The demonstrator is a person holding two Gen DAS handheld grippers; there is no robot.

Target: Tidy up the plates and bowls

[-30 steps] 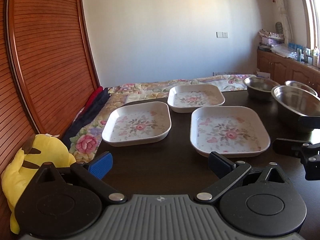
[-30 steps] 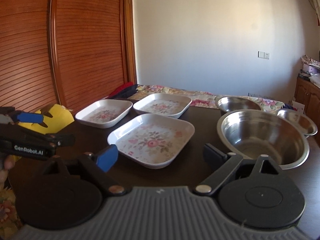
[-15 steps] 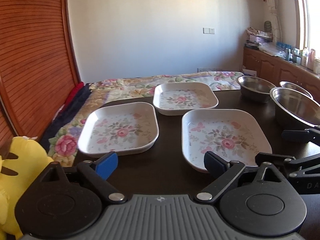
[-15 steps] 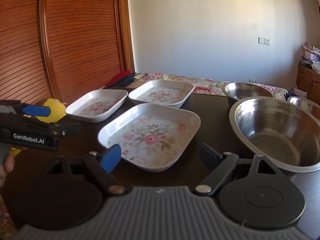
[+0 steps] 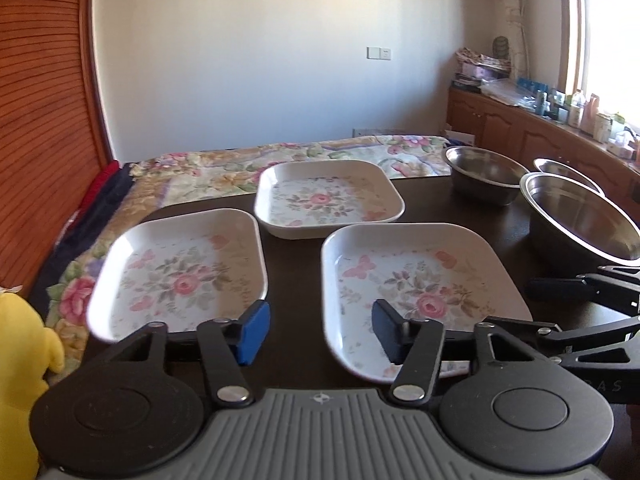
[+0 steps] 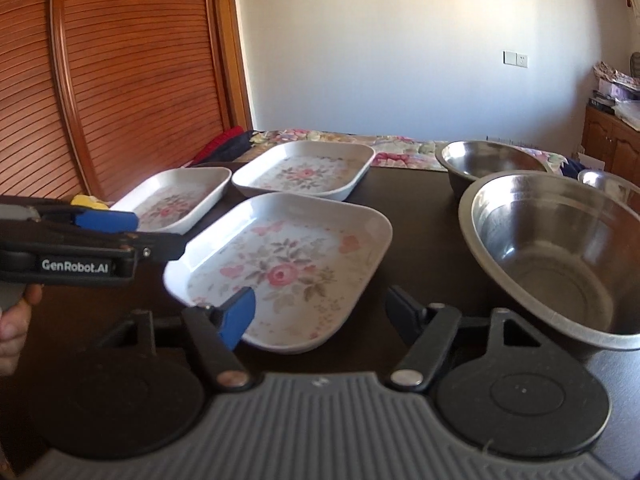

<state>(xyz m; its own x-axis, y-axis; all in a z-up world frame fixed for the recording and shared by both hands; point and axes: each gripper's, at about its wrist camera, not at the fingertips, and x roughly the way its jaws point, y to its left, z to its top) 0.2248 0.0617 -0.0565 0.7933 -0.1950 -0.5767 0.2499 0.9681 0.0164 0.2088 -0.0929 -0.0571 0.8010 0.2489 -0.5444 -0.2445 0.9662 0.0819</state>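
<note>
Left wrist view showed three floral plates [image 5: 416, 284] and three steel bowls [image 5: 584, 220], all empty, on the dark table [image 5: 296, 264]; both tools, left [image 5: 318, 334] and right [image 6: 320, 312], gaped wide, holding nothing.

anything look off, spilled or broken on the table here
Nothing stands out. Three floral plates lie flat, apart and empty on the dark table; three steel bowls stand upright. No spill or crack shows.
</note>
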